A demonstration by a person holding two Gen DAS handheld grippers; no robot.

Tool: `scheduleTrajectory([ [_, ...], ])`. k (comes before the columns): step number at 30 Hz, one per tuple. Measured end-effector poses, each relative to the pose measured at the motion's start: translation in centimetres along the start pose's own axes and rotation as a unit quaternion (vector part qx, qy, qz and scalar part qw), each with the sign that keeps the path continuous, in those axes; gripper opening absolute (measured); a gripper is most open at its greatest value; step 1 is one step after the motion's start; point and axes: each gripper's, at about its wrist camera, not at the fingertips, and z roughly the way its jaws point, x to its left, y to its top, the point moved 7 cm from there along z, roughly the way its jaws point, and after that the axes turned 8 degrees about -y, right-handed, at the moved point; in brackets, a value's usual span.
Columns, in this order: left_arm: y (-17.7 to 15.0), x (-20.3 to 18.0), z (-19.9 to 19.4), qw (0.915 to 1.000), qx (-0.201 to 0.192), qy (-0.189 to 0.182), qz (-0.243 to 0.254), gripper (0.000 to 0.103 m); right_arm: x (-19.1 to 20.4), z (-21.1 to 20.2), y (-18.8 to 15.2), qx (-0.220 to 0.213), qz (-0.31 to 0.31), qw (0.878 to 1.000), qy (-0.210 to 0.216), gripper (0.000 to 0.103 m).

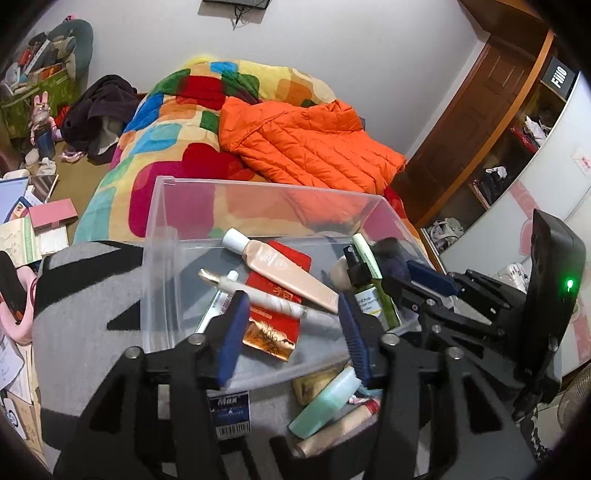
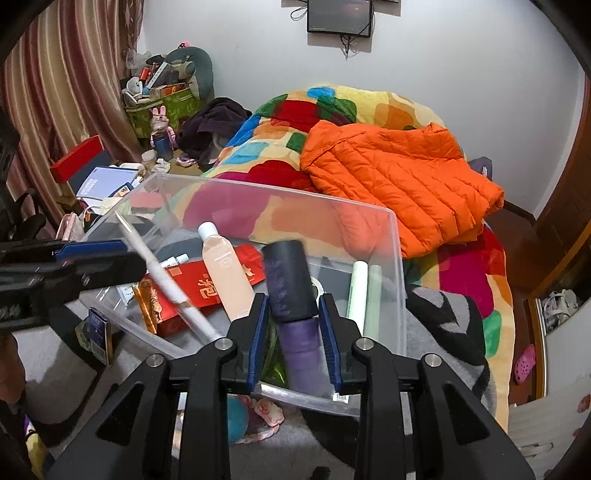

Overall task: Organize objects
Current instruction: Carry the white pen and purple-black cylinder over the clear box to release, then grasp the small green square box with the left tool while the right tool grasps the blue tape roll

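Right tongs (image 2: 291, 325): clenched on purple bottle (image 2: 290, 291), above the clear bin (image 2: 397, 258); bottle's base blurred.
Left tongs (image 1: 291, 325): released, nothing between them, over the bin's near wall.
Green tube (image 1: 325, 402): outside bin, partly hidden.

A lived-in home bedroom, cluttered.

A bed takes up most of the room, covered by a bright patchwork-coloured blanket (image 2: 369, 118) with an orange puffer jacket (image 2: 402, 177) lying on it. A small screen (image 2: 339, 16) hangs on the white wall behind, striped curtains (image 2: 62, 96) hang at the left edge, and a wooden door (image 1: 476, 122) stands at the right beside an open wardrobe (image 1: 517, 147). Dark clothes (image 2: 212, 125), a stuffed green storage box (image 2: 162, 107) and books crowd the bedside corner.
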Motion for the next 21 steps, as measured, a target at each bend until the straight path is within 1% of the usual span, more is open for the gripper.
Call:
scheduleTrajectory([
  [1,0.0,-0.1,-0.3,1.0,-0.001,0.003,0.006,0.05,-0.2,-0.4,0.1,-0.005,0.004,1.0,0.004,0.036],
  [3,-0.1,-0.4,-0.9,0.9998,-0.005,0.013,0.017,0.05,-0.4,-1.3,0.3,-0.016,0.009,1.0,0.004,0.045],
  [7,-0.2,-1.0,-2.7,0.9977,-0.023,0.046,0.043,0.053,-0.5,-3.1,0.5,-0.036,0.011,0.999,0.007,0.047],
  [11,-0.3,-1.0,-4.8,0.994,-0.049,0.076,0.062,0.064,-0.4,-4.9,0.4,-0.054,0.011,0.998,0.012,0.051],
  [14,-0.9,-0.8,-6.1,0.9909,-0.058,0.097,0.073,0.068,-0.4,-6.3,0.1,-0.067,0.012,0.998,0.015,0.055],
  [17,-1.8,-0.1,-6.7,0.9886,-0.056,0.116,0.078,0.07,-0.2,-7.2,-0.6,-0.07,0.015,0.997,0.023,0.057],
  [21,-3.7,1.3,-6.4,0.9872,-0.036,0.135,0.076,0.07,0.2,-7.7,-2.2,-0.061,0.014,0.998,0.03,0.057],
])
